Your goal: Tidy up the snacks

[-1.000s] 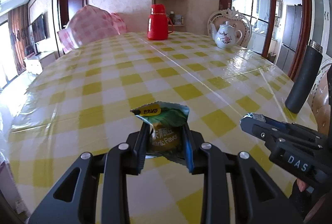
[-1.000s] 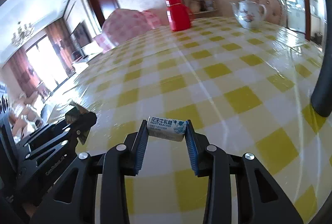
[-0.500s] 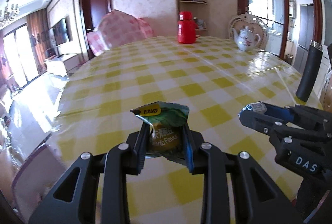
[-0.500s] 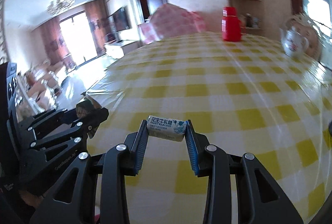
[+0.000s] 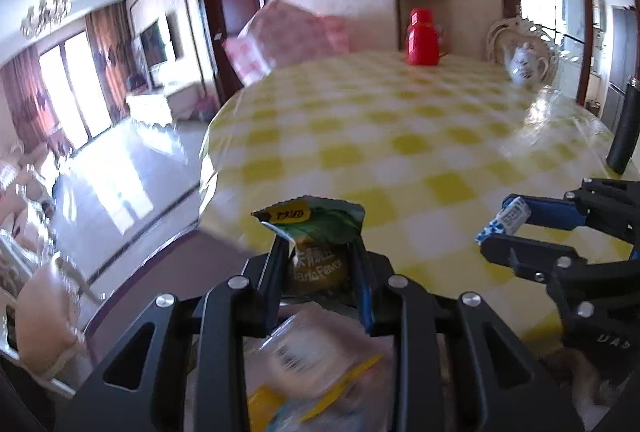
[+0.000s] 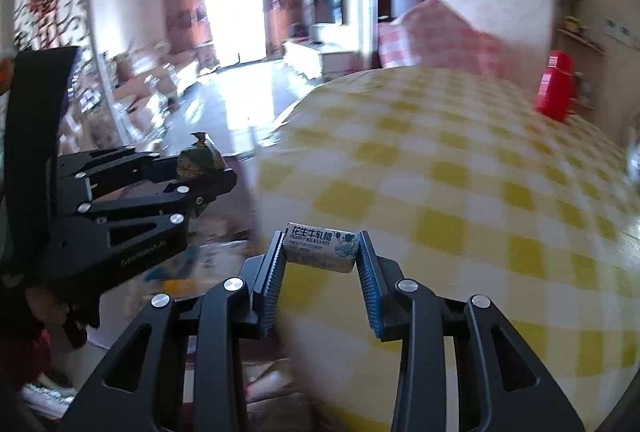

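My left gripper is shut on a small green snack packet with a yellow label, held past the near edge of the yellow checked table. My right gripper is shut on a white and blue peanut milk candy, held over the table's near edge. The right gripper with its candy shows at the right of the left wrist view. The left gripper with its packet shows at the left of the right wrist view. Below the left gripper lie blurred snack packages.
A red thermos, a white teapot and a tall black bottle stand on the table's far and right sides. A pink checked chair stands beyond the table. The living room floor opens to the left.
Both grippers have pulled back and swung left off the table, each still holding its snack. The table's near edge and blurred packages below have come into view.
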`<action>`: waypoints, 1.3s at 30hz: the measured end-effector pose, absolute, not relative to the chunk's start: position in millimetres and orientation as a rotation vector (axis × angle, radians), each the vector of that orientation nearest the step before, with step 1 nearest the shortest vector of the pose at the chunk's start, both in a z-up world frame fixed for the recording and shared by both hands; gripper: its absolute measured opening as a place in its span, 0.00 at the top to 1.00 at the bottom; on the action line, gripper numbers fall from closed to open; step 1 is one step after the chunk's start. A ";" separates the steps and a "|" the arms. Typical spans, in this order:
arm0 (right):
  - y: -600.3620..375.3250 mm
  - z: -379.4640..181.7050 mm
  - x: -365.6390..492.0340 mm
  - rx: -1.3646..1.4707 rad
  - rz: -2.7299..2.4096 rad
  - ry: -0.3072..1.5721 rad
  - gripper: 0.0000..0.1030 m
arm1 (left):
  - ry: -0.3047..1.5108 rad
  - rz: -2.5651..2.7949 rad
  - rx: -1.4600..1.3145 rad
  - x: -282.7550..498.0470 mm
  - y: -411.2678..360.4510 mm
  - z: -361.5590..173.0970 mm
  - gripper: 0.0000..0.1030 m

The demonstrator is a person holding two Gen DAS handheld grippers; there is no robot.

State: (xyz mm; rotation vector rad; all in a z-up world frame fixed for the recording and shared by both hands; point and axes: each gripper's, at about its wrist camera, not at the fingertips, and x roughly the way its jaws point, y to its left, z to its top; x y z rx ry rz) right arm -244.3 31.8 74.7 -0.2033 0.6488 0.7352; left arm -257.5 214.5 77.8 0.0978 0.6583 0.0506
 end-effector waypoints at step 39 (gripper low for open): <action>151.5 38.8 -269.6 -0.439 0.892 1.044 0.16 | 0.900 0.405 0.020 -287.8 316.2 57.8 0.02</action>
